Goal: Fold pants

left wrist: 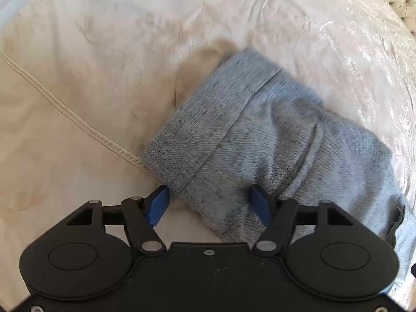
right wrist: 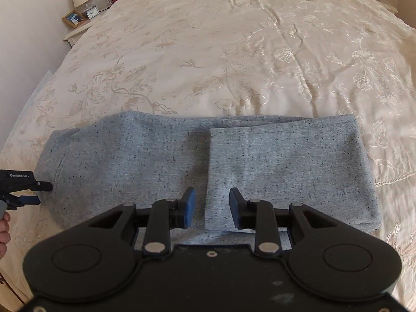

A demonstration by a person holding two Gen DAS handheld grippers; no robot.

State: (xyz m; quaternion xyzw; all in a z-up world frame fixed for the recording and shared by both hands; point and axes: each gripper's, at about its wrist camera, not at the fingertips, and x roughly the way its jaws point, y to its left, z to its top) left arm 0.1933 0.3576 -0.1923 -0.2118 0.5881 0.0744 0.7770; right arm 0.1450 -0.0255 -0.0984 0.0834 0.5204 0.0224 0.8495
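Cream floral bedspread [right wrist: 234, 52] carries your grey pants [right wrist: 161, 161], folded into a band along its near edge, one leg end lapped on top. Your left gripper [left wrist: 209, 204] hangs spread wide over one end, gripping nothing. Your right gripper [right wrist: 212, 205] hovers half-parted above the lapped edge, pads clear of cloth.

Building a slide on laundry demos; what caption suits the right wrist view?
Right gripper hovers open over grey pants folded on a cream floral bedspread, left gripper at their far-left end.
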